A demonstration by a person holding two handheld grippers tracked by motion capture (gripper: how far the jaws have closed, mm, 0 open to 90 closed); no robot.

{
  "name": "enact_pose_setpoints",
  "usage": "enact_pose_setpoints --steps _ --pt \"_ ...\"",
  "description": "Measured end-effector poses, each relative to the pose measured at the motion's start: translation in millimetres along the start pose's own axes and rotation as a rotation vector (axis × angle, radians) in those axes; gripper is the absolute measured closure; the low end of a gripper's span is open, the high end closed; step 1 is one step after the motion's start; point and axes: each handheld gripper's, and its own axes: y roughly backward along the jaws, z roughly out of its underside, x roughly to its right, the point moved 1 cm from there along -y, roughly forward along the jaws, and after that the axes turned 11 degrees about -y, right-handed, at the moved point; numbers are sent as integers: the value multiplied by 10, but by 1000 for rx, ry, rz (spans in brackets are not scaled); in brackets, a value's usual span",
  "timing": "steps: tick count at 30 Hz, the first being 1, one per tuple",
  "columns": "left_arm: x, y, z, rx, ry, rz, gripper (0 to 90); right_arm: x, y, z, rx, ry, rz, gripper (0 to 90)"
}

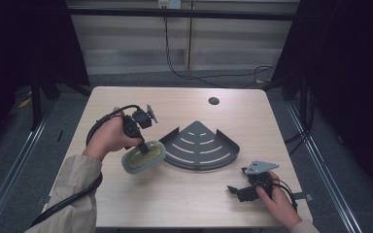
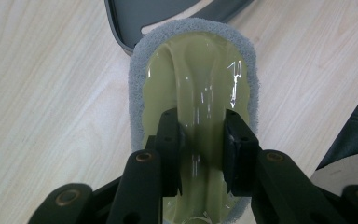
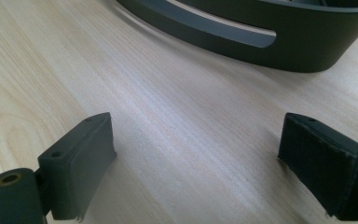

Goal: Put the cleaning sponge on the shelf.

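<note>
A pale wooden worktop [image 1: 175,194] is seen from above, with a dark grey, fan-shaped corner shelf tray [image 1: 200,145] lying near its middle; curved slots are cut through the tray's floor and a low wall runs around its edge. A small dark round hole [image 1: 213,101] is set into the worktop near the far edge.

The left claw [image 1: 144,145] is held by the person's left hand [image 1: 109,141] just left of the tray. It is clamped on a scrubbing pad [image 1: 143,156] made of a yellowish, glossy moulded top over a grey fibrous base. In the left gripper view the raised central ridge of the pad [image 2: 193,93] is pinched between the two black jaws of the left claw [image 2: 200,140], and the pad's far end is seen overlapping the rim of the tray [image 2: 135,18]. Whether the pad rests on the worktop or is held slightly above it cannot be told.

The right claw [image 1: 238,191] is held low by the right hand [image 1: 279,204] near the front right of the worktop, apart from the tray. In the right gripper view the jaws of the right claw [image 3: 196,158] are spread wide with nothing between them, bare wood is seen beneath, and the tray's curved outer wall [image 3: 261,37] lies ahead.
</note>
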Motion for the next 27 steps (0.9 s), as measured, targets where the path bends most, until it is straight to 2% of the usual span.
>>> enact_pose_setpoints --steps 18,27 --pt "-134 69 -181 -19 31 -17 712 0 0 0 0 0 0 96" --pt "-173 115 -325 -4 51 -41 712 -1 0 0 0 -1 0 96"
